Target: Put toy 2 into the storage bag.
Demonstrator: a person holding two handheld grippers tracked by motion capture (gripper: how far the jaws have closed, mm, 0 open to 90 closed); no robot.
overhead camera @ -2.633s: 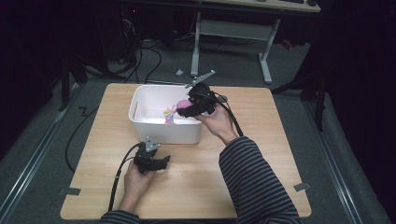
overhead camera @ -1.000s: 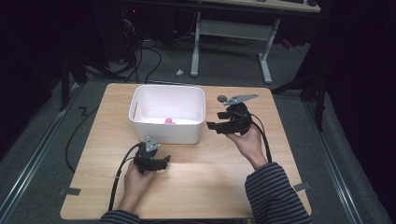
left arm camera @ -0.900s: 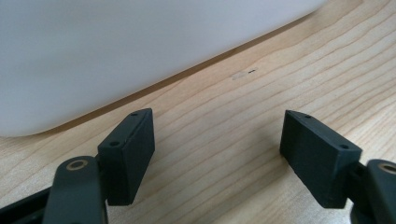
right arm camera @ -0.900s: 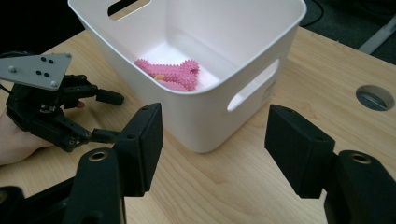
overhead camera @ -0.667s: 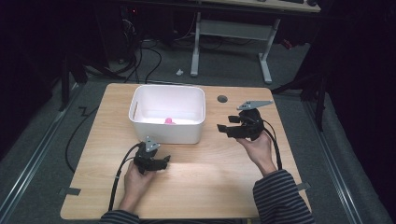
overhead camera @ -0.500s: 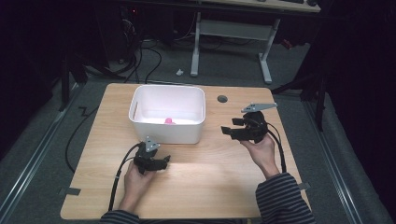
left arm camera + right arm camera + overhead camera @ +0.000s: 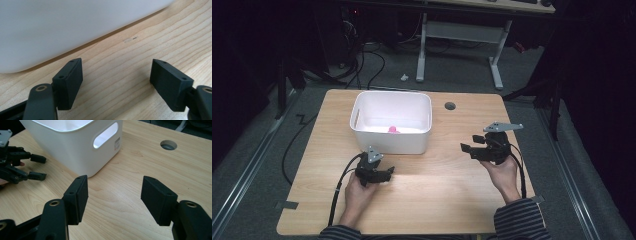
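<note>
Bin [image 7: 388, 143] of white plastic, with rounded corners and slot handles, is set at the rear middle of the wooden table [image 7: 437, 200]. A small pink object [image 7: 393, 129] is seen inside. The left gripper [image 7: 388, 173] is held released just before its front wall. The right gripper [image 7: 466, 149] is held released and empty, well apart.

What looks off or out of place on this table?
Nothing stands out. The white bin sits upright on the table with a small pink item inside. The left gripper and right gripper are both empty, jaws apart. No spill or damage is visible.
</note>
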